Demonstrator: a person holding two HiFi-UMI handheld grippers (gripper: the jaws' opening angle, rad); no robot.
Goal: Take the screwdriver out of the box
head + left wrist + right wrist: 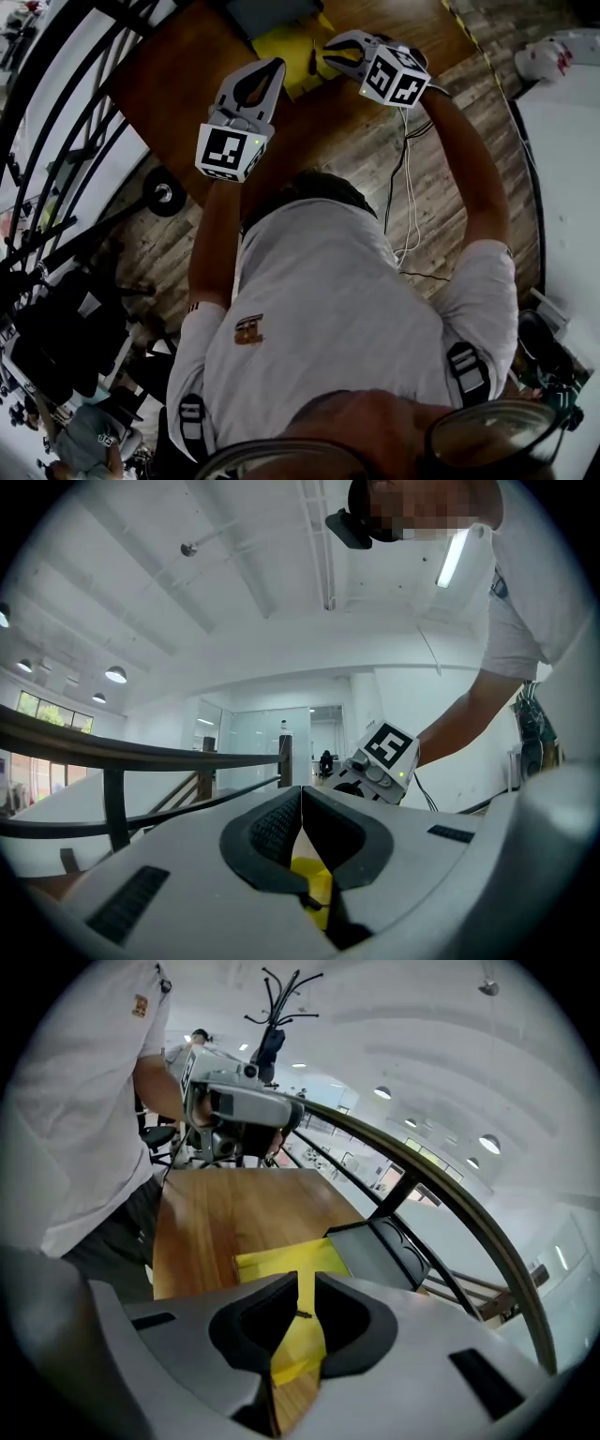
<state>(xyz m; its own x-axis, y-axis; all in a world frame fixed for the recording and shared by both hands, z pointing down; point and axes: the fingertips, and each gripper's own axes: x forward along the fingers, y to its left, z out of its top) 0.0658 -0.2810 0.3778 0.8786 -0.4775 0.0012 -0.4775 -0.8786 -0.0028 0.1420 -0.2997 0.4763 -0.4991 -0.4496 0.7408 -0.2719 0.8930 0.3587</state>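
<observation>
A yellow box [286, 47] lies open on the wooden table [169, 84], and a slim dark tool [311, 58] lies inside it. My right gripper [330, 52] hangs over the box's right part, tilted down, its jaws shut on nothing. In the right gripper view the yellow box [281, 1262] sits just beyond the right gripper [306, 1274]. My left gripper [274, 66] is held level beside the box's left edge, shut and empty. Below the left gripper [302, 787] in its own view, a strip of the box [314, 883] shows.
A dark grey lid or tray [380, 1251] stands behind the box. A black curved railing [56, 112] runs along the table's left and far side. Cables [408, 187] hang over the plank floor at right, next to a white surface [562, 187].
</observation>
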